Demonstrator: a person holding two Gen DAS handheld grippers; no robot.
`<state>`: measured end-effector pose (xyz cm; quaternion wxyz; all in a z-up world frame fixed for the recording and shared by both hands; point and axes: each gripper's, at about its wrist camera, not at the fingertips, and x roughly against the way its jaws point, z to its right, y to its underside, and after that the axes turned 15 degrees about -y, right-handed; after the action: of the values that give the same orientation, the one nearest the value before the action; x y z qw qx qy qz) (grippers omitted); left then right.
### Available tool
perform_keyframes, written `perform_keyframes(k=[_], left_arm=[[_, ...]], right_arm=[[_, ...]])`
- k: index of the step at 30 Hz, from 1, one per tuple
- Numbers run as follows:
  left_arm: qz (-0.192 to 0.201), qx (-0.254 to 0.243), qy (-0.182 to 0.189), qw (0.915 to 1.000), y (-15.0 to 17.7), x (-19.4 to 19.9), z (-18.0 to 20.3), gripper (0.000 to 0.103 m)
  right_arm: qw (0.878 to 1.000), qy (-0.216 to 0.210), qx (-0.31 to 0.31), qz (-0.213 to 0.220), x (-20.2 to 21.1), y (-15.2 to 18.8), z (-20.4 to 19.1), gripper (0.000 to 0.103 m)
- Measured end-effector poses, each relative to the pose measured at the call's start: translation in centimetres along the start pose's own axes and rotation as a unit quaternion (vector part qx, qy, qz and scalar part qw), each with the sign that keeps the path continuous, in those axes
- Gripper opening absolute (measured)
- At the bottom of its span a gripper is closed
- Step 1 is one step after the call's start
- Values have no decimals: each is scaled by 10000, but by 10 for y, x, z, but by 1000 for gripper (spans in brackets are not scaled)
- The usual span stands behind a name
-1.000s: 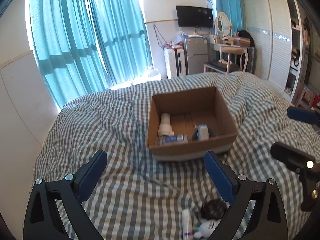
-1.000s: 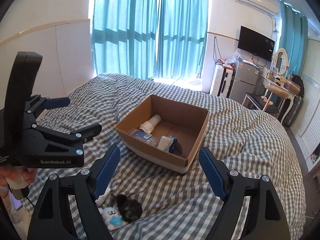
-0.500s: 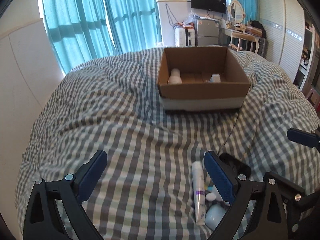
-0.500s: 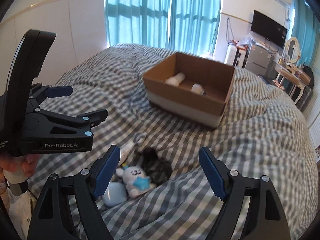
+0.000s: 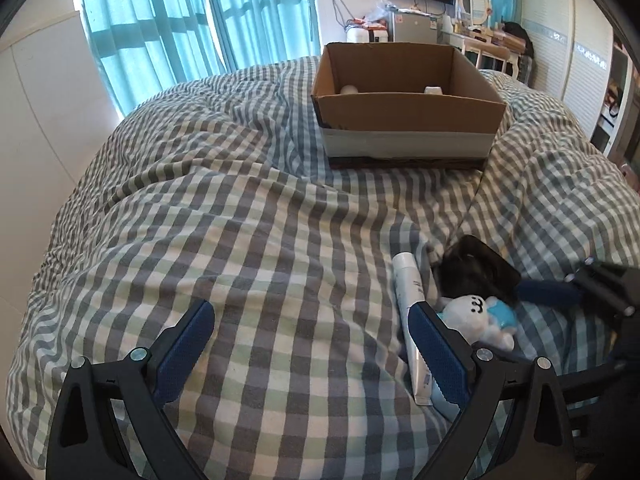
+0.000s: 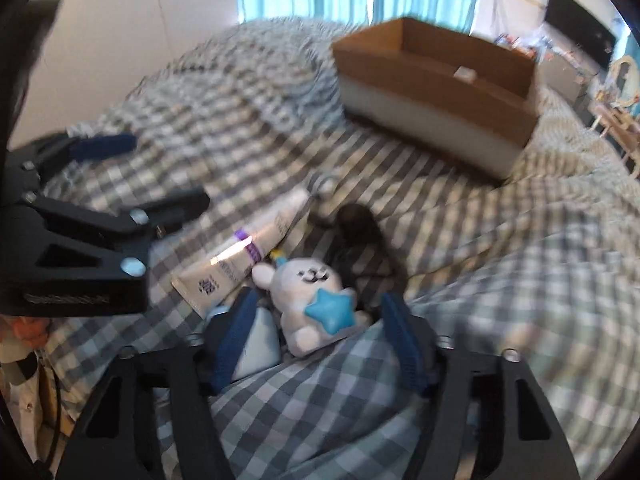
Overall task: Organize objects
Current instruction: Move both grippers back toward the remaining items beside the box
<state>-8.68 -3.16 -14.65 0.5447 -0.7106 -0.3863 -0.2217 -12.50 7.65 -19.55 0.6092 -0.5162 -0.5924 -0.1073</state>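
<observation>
Right hand-held gripper [image 6: 316, 338] low over the checked bed cover [image 5: 248, 240], jaws spread wide, blue pads on either side of the white plush toy [image 6: 310, 300] but not pressing it; nothing gripped. Plush lying on its back with a blue star on its chest, in a fold of the cover, touching a white tube [image 6: 244, 256] with a purple band on its left and a dark fuzzy object [image 6: 360, 240] just behind it. Pale blue rounded item [image 6: 260, 344] tucked under the gripper's left pad, identity unclear. Right view blurred.

Left hand-held gripper [image 5: 308, 344] also open and empty, hovering above bare checked cover just left of the same cluster, its right pad overlapping the lower end of the white tube [image 5: 410, 300]. Plush toy [image 5: 480, 318] and dark object [image 5: 476, 272] to the right of the tube, with a blue pad of the right gripper [image 5: 548, 294] reaching in beside them.

Cardboard box [image 5: 404, 108] open-topped, well apart from the cluster, farther up the bed; two pale items barely showing over its near wall. Teal curtains [image 5: 192, 20] behind.
</observation>
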Motion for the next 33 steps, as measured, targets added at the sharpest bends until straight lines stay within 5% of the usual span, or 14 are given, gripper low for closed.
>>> perform_keyframes(k=[10, 16, 24, 26, 28, 33], left_arm=[[5, -72, -88, 9999, -1, -4, 1, 100], [-33, -109, -67, 9999, -2, -5, 2, 100], [-73, -479, 405, 9980, -4, -5, 30, 98], [-99, -568, 418, 9975, -5, -8, 36, 95], [-161, -620, 413, 9971, -5, -12, 39, 87], [-372, -620, 470, 9963, -5, -23, 40, 72]], right_arm=[[9999, 37, 12, -160, -15, 1, 1, 54], [9993, -76, 84, 367, 32, -1, -4, 9], [9986, -12, -196, 495, 44, -7, 22, 11], [9989, -22, -227, 415, 36, -8, 27, 34], [9992, -50, -197, 356, 34, -9, 27, 45], [9994, -202, -262, 131, 13, -16, 35, 45]])
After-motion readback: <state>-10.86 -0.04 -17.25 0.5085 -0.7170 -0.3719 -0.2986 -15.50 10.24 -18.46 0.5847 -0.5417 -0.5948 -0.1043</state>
